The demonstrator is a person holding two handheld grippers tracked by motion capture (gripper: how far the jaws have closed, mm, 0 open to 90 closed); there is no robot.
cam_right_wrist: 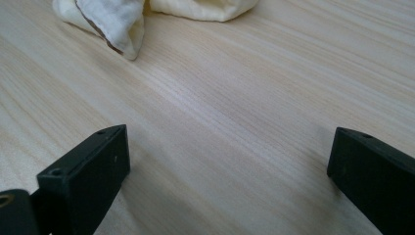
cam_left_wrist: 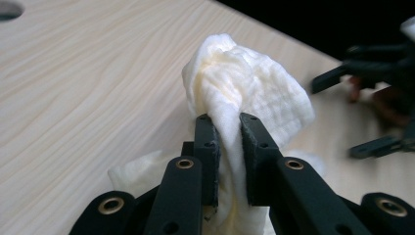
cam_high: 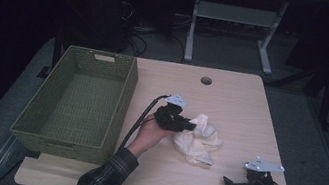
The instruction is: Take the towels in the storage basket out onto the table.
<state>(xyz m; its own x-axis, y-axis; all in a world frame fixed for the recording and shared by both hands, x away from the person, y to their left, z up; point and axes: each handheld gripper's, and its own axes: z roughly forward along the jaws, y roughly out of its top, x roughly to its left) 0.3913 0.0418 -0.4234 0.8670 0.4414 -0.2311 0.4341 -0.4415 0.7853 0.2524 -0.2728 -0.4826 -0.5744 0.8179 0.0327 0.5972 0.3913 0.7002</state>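
A crumpled cream cloth (cam_high: 198,138) lies in the middle of the light wooden table (cam_high: 231,104). My left gripper (cam_high: 191,126) comes at it from the left and is shut on a bunched fold. In the left gripper view the cloth (cam_left_wrist: 244,83) rises between the two black pads, and the left gripper (cam_left_wrist: 229,120) pinches it. My right gripper (cam_high: 229,184) rests low near the table's front right corner, apart from the cloth. In the right gripper view, the right gripper (cam_right_wrist: 227,142) stands wide open over bare wood, with the cloth (cam_right_wrist: 112,19) farther ahead.
A green woven basket (cam_high: 118,115) with nothing in it stands along the table's left side. A round cable hole (cam_high: 206,81) sits near the far edge. Beyond the table are a dark floor, cables and a metal stand.
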